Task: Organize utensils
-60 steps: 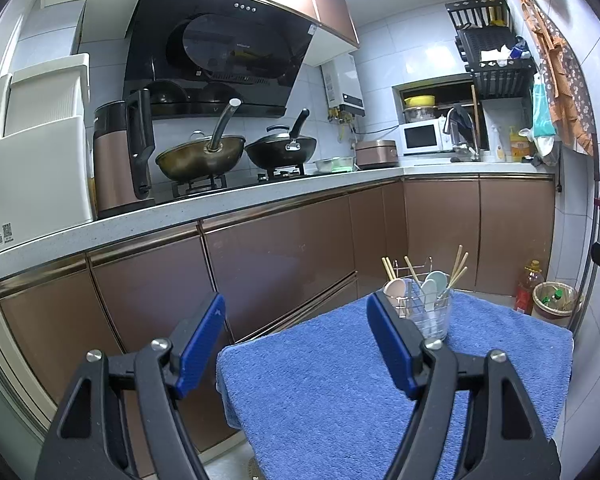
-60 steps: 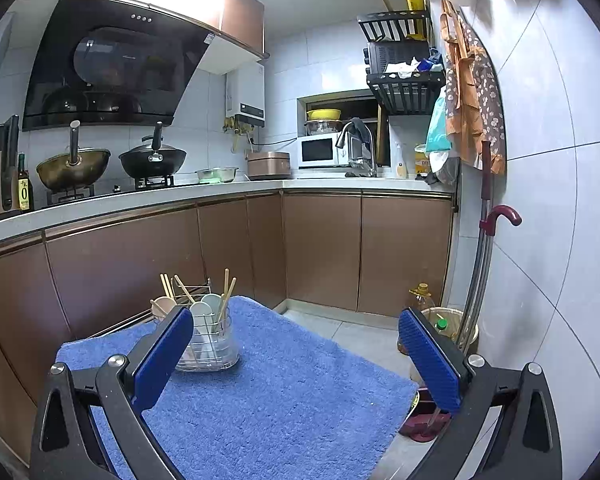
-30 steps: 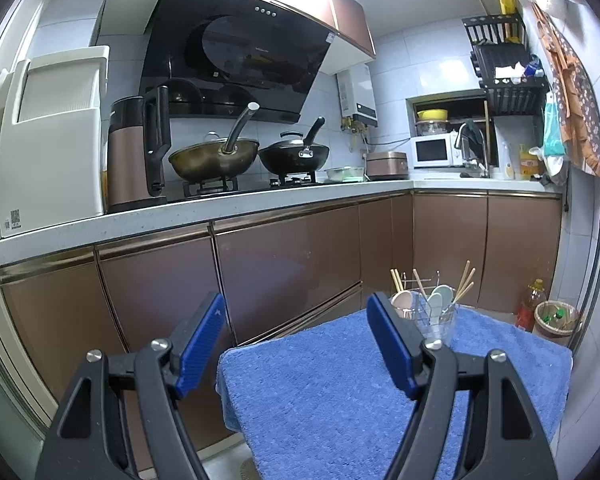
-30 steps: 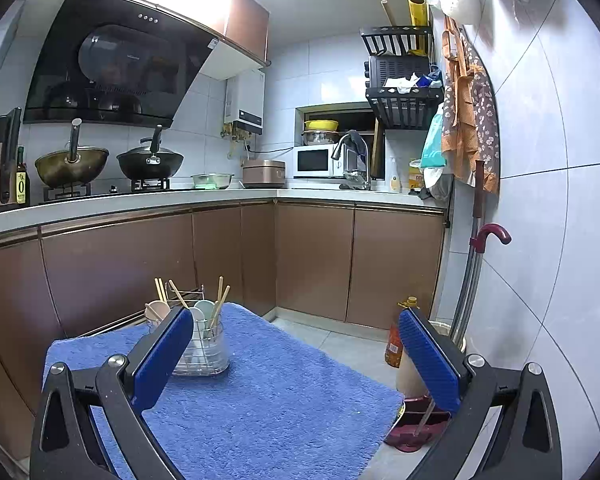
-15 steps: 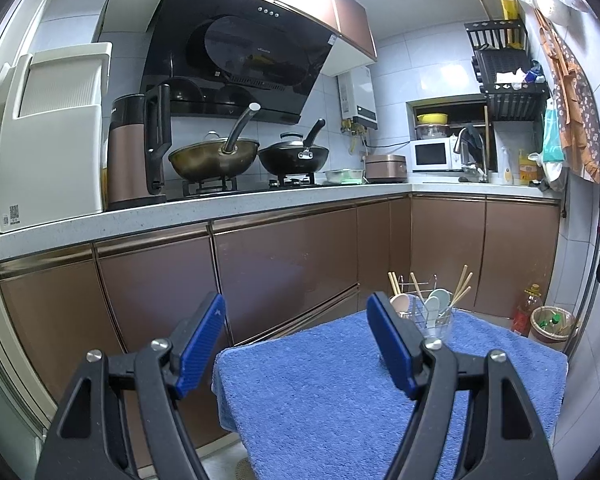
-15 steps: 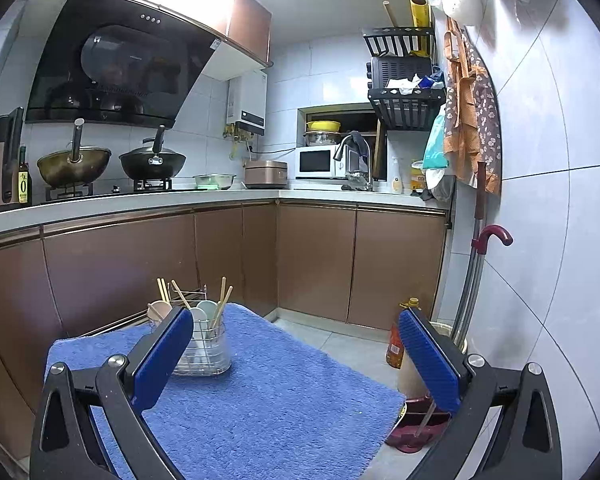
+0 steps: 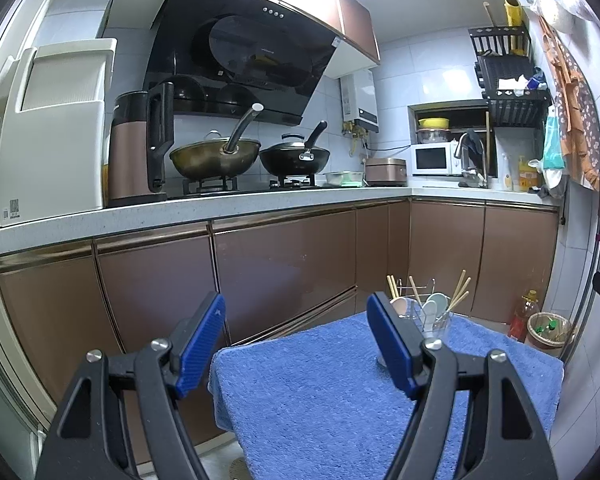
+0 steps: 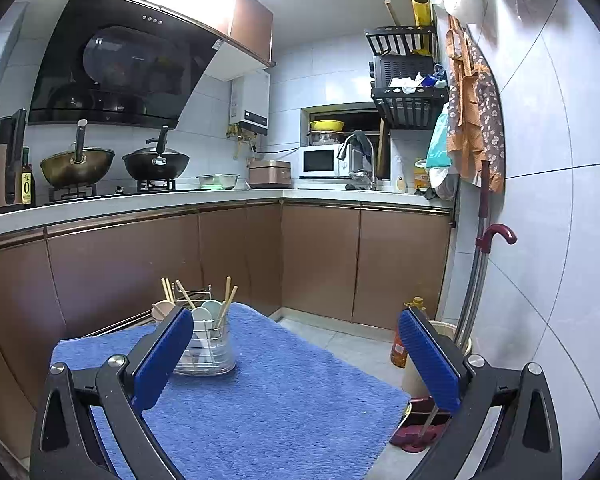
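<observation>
Utensil holder (image 8: 206, 346) upright on blue-towelled desk (image 8: 284, 412), far end, about 11 o'clock in right view, 1 o'clock in left; chopsticks (image 8: 227, 296) and spoons (image 8: 201, 314) standing inside. Left claw (image 7: 296, 338) spread wide, empty. Right claw (image 8: 296, 354) spread wide, empty, well short of holder.

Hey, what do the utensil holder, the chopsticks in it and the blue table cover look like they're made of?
Utensil holder: shiny metal wire over a clear wall, probably plastic or glass. Chopsticks: pale tan and matte, likely wood or bamboo. Blue table cover: fuzzy pile, apparently terry or microfiber cloth.
</observation>
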`<state>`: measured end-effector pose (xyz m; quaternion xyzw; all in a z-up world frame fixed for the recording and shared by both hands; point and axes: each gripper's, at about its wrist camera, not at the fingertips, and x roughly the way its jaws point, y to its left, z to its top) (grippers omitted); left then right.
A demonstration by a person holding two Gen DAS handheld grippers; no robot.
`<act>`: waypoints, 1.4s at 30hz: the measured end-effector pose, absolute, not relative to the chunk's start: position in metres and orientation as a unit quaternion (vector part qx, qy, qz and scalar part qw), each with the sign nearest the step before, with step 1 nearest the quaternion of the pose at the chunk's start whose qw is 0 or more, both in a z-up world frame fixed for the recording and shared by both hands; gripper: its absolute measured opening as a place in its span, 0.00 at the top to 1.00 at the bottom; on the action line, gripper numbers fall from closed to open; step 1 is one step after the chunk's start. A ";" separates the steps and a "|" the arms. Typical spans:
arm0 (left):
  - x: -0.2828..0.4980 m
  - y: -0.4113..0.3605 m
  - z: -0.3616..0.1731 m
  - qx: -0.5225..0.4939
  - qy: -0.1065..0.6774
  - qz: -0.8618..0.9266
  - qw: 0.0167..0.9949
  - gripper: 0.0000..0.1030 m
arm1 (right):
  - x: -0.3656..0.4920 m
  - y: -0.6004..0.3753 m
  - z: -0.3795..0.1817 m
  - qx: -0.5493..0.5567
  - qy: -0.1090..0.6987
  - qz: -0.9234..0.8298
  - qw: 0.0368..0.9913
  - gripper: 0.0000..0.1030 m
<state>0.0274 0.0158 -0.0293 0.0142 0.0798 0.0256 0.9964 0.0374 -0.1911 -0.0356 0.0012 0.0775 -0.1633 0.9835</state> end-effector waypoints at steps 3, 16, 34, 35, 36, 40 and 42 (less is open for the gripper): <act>0.027 0.016 -0.029 0.011 0.079 0.027 0.996 0.30 | 0.041 -0.190 -0.036 0.004 0.079 -0.152 0.985 0.00; 0.032 0.009 -0.025 0.019 0.069 0.051 0.996 0.30 | 0.061 -0.184 -0.026 -0.003 0.074 -0.100 0.992 0.00; 0.044 -0.003 -0.027 0.019 0.071 0.057 0.996 0.30 | 0.076 -0.183 -0.034 -0.015 0.069 -0.084 0.994 0.00; 0.044 -0.004 -0.027 0.020 0.071 0.057 0.996 0.30 | 0.075 -0.184 -0.034 -0.015 0.069 -0.084 0.994 0.00; 0.044 -0.005 -0.027 0.021 0.071 0.056 0.996 0.30 | 0.075 -0.186 -0.034 -0.013 0.068 -0.086 0.994 0.00; 0.044 -0.005 -0.028 0.020 0.070 0.052 0.996 0.30 | 0.073 -0.188 -0.035 -0.012 0.066 -0.091 0.994 0.00; 0.045 -0.005 -0.027 0.021 0.070 0.051 0.996 0.30 | 0.072 -0.189 -0.035 -0.013 0.065 -0.093 0.993 0.00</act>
